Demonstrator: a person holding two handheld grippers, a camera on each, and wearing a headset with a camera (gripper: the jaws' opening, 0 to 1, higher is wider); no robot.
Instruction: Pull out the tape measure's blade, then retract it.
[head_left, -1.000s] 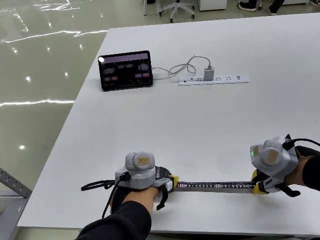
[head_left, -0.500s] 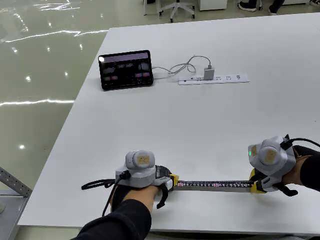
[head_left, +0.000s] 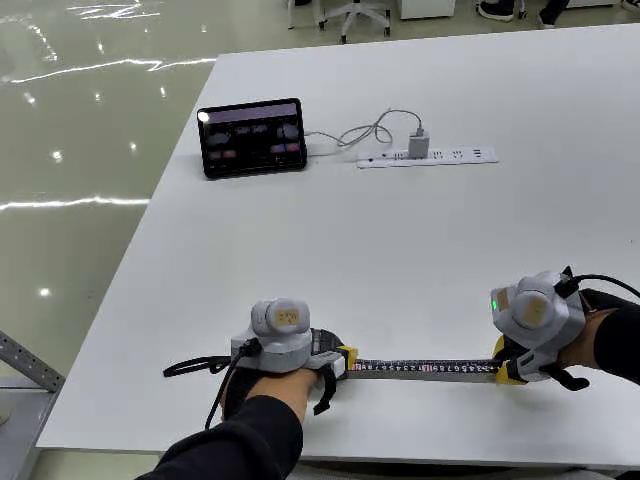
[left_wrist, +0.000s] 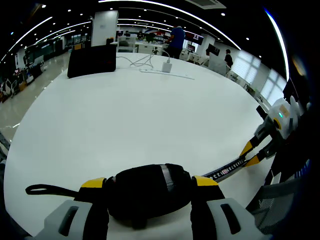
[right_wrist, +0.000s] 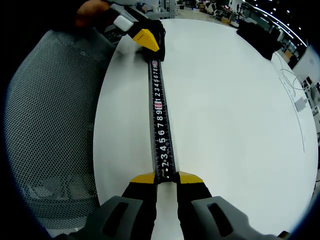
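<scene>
The tape measure (left_wrist: 150, 192) sits at the near edge of the white counter (head_left: 400, 230). Its case is black and rounded, with a grey band across the top. The left hand-held gripper (head_left: 335, 362) is closed on the case, one yellow-tipped jaw against each side. A black strap (head_left: 190, 369) trails from the case along the counter, on the side away from the blade (right_wrist: 159, 120). The blade is drawn out in a straight line, low over the counter; whether it touches the surface I cannot tell. It is black with white numerals and a few red marks. Its far end is pinched between the yellow-tipped jaws of the right hand-held gripper (right_wrist: 167, 179), well apart from the left one. Farther back on the counter lie a dark tablet (head_left: 252, 138) and a white power strip (head_left: 428, 157).
</scene>
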